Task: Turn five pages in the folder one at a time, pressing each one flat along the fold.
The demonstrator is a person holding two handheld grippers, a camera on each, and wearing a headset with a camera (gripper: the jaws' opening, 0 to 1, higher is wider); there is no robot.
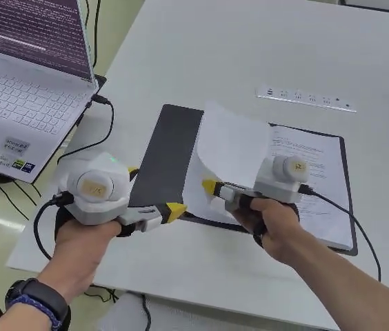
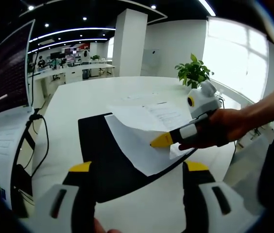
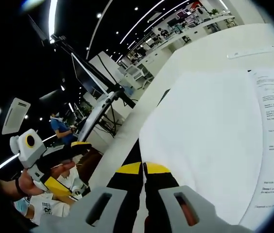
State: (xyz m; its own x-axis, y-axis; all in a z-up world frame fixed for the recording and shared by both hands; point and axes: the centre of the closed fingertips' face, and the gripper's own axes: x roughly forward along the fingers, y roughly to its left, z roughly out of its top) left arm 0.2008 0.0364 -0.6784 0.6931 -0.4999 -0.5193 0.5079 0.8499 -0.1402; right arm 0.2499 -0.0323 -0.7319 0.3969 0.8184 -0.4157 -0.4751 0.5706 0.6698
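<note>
Right gripper (image 1: 212,187) pinches a white paper page (image 1: 232,148) curled above an open black folder (image 1: 167,158) near the white surface's (image 1: 250,48) front edge. Left gripper (image 2: 138,167) gapes wide beside it.

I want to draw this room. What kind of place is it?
Probably an open-plan office: a laptop on a white table, rows of desks behind, a potted plant by the window.

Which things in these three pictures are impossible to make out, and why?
- Head view: the lifted white paper page hides the black folder's fold.
- Head view: print on the right-hand sheet is too small to read.
- Head view: the white laptop is cut off by the left and top edges.
</note>
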